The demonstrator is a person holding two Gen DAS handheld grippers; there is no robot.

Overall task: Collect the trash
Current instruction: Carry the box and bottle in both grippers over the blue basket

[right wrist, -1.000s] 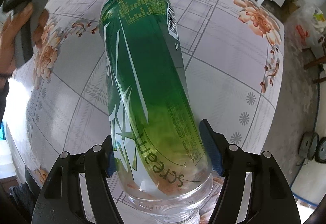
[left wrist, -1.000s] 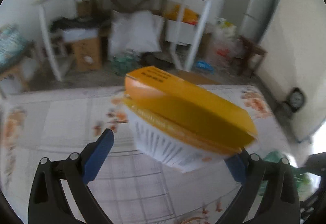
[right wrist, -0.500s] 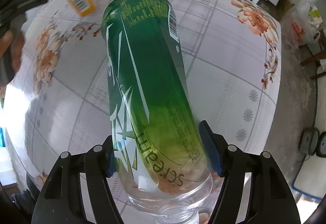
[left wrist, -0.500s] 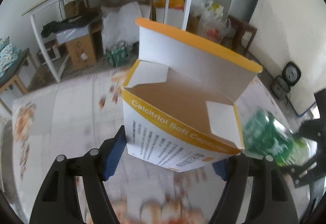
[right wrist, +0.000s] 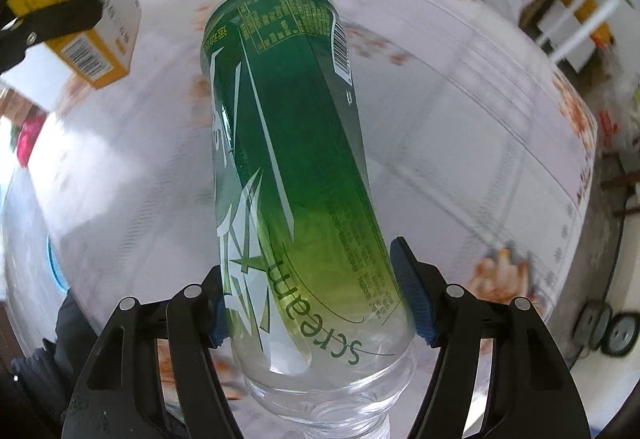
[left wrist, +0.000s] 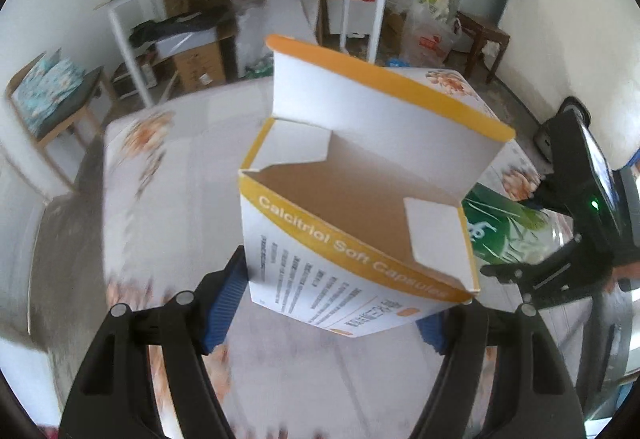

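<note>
Tongs both loaded above worktop point(left wrist: 168, 199): left tongs point(left wrist: 328, 303) clamp open carton point(left wrist: 352, 239), right tongs point(right wrist: 316, 311) clamp green bottle point(right wrist: 288, 159); carry level, grip steady, flap up, until bin appears.

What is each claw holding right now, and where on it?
Left claw: open medicine box, lower sides. Right claw: green bottle, near its neck end.
</note>
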